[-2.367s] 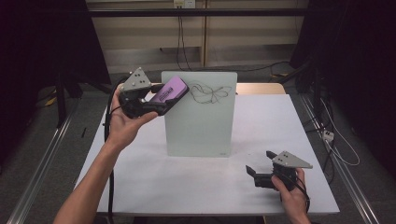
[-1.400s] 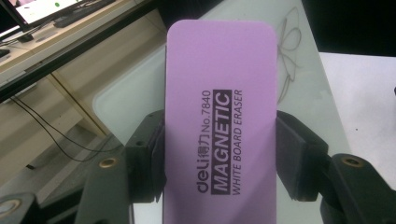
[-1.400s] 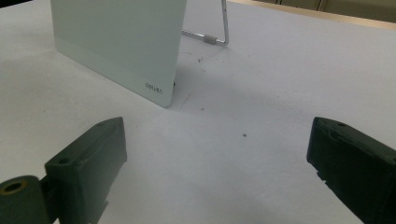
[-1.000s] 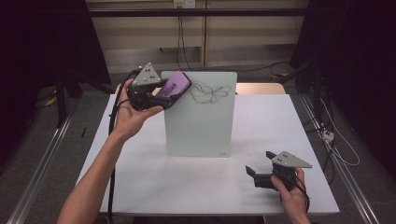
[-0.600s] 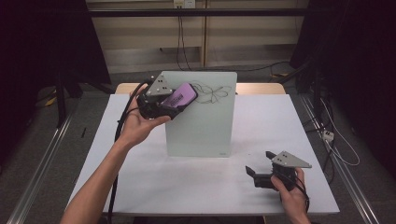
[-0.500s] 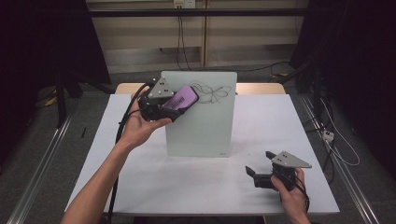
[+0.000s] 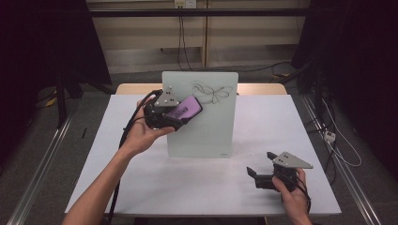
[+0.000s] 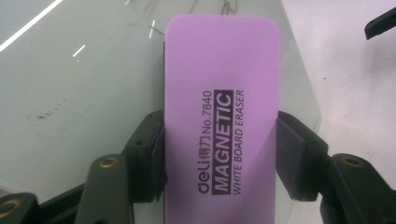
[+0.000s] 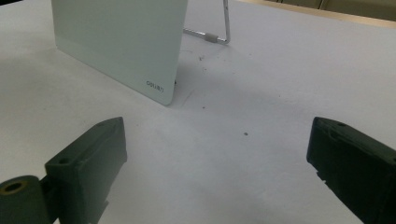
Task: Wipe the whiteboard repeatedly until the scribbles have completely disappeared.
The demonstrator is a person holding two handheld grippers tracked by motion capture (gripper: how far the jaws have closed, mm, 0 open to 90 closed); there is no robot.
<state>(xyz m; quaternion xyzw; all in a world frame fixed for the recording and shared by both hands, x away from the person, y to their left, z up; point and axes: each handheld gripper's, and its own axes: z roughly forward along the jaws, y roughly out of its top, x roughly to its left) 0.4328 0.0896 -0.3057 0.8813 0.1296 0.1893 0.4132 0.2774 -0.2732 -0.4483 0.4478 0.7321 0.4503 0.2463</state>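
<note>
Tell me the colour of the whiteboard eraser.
Light purple, with black lettering; the whiteboard eraser shows best in the left gripper view.

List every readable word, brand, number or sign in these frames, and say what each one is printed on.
"deli", two Chinese characters, then "No.7840": purple eraser, clamped in the left gripper.
"MAGNETIC": same eraser, white letters on a black bar.
"WHITE BOARD ERASER": same eraser, small print beside the bar.
"deli" logo, partly blurred: lower corner of the glass whiteboard.
Scribble at the board's top: a drawing, not text.
</note>
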